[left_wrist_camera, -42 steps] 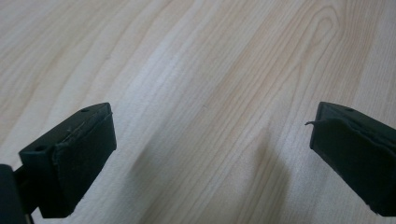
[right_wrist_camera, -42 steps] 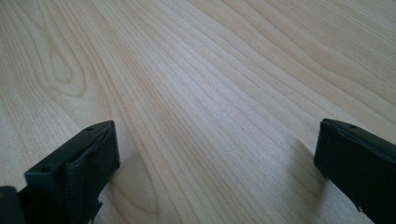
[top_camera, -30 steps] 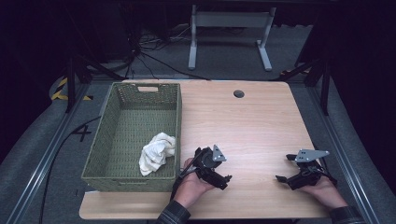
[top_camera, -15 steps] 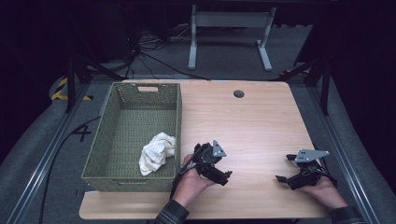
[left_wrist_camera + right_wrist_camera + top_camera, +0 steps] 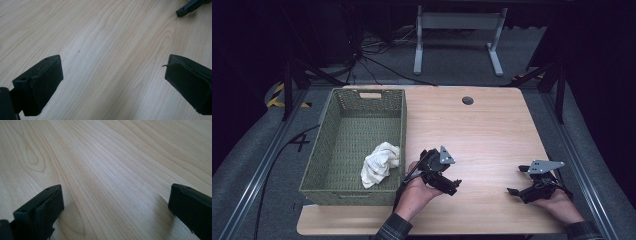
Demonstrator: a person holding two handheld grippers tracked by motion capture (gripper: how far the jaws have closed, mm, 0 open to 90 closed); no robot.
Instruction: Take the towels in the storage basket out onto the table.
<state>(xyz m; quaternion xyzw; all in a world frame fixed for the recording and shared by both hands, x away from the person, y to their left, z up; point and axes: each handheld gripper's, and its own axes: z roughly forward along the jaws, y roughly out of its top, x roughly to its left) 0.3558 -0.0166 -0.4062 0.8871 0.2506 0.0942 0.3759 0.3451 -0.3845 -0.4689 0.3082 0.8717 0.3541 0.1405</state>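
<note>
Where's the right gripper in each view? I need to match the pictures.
High view: the right gripper is low on the right, near the table's front edge, open and pointing left.
Left gripper view: a small black piece in the top right corner, likely part of it.
Right gripper view: it rises from both bottom corners, wide open.
Shared landmark: the pale wooden tabletop.

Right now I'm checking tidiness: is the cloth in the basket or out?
In: the cloth lies crumpled inside the basket.
</note>
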